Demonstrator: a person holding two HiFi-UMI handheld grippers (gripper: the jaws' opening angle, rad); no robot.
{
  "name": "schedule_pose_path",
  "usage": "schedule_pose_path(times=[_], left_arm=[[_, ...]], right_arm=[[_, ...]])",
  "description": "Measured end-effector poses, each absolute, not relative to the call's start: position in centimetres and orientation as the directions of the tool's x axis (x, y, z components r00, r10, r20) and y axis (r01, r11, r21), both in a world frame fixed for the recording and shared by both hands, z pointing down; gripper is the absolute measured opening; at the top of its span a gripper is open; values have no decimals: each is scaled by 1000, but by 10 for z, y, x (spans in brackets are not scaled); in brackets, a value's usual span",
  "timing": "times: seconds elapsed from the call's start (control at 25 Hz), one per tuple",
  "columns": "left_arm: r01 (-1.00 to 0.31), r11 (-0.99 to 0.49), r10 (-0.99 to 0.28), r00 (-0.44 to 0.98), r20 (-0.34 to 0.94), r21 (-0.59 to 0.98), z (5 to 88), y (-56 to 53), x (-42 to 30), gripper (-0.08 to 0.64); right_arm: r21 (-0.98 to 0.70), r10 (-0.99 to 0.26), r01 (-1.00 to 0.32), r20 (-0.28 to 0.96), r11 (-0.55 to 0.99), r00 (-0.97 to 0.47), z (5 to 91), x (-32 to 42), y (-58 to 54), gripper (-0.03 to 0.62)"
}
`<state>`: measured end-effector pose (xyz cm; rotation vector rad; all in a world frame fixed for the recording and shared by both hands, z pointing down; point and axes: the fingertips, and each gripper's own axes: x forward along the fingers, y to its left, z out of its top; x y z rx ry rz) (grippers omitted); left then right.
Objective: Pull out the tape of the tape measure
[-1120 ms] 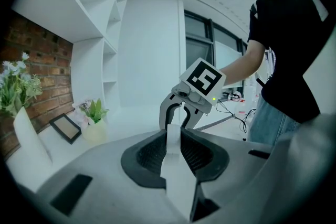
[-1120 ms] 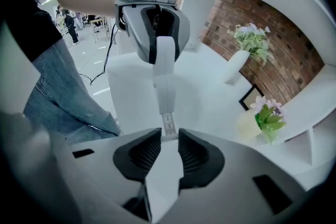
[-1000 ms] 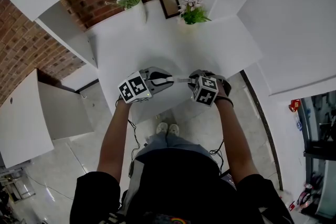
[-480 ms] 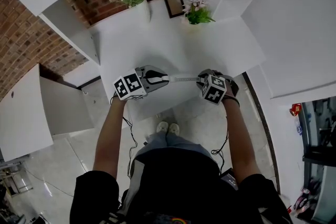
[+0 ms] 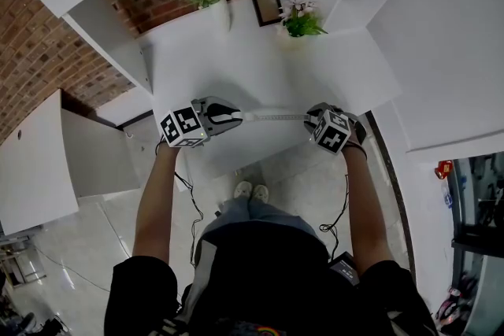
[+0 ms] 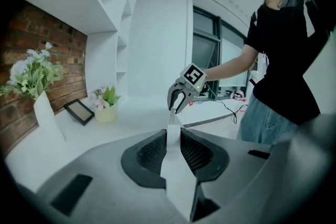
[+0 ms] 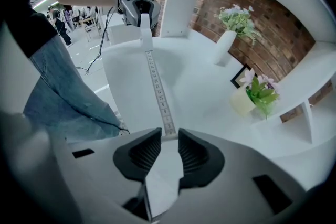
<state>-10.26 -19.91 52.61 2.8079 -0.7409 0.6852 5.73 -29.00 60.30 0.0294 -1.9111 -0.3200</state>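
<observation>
Two claws are clamped: left claw [image 6: 172, 135] on the white tape measure case [image 7: 145, 28], right claw [image 7: 163, 136] on the end of the thin numbered tape [image 7: 156, 86]. Standing apart, they hold it taut.

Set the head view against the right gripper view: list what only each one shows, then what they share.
Head view only: the person's shoes and right forearm. Right gripper view only: printed numerals on the tape, and the right hand-held gripper closed on its end. Both: the stretched tape, the left hand-held gripper holding the tape measure, the flower vase, the picture frame.
</observation>
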Motion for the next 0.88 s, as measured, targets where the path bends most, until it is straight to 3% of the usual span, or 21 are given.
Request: schedule_pose_path(times=[0.88], left_arm=[[-525, -849, -411, 728, 549, 60, 545, -188, -147, 81]], right_arm=[[189, -149, 110, 942, 976, -302, 615, 79, -306, 97]])
